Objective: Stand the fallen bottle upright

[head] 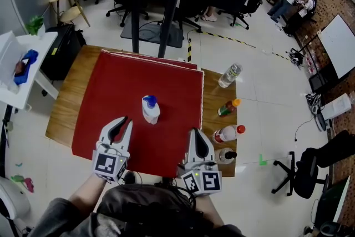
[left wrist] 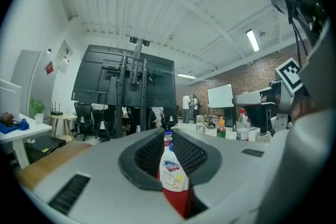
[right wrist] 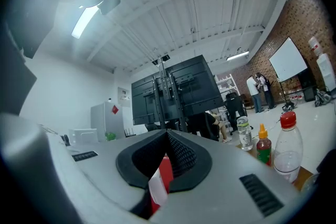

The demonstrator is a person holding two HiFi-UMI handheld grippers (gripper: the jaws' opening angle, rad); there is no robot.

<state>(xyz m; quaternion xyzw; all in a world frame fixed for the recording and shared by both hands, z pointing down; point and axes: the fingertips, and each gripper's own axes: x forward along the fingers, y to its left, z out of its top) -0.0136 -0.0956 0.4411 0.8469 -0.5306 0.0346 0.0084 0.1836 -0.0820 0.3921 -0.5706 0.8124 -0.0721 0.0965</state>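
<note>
A white bottle (head: 150, 110) with a blue cap stands upright near the middle of the red cloth (head: 127, 80). My left gripper (head: 125, 120) hangs over the cloth's near edge, a little left of the bottle and apart from it. Its jaws are drawn together with nothing between them. In the left gripper view the bottle (left wrist: 171, 174) shows through the thin slit between the jaws, some way ahead of the left gripper (left wrist: 167, 131). My right gripper (head: 195, 134) is at the cloth's near right corner, shut and empty. The right gripper (right wrist: 168, 135) shows only a strip of red cloth through its slit.
The cloth lies on a wooden table (head: 65, 102). Along the bare right edge stand a clear water bottle (head: 229, 75), an orange-capped sauce bottle (head: 228, 107), a red-capped bottle (head: 228, 134) and a dark-capped one (head: 226, 156). Office chairs and a black stand are beyond the table.
</note>
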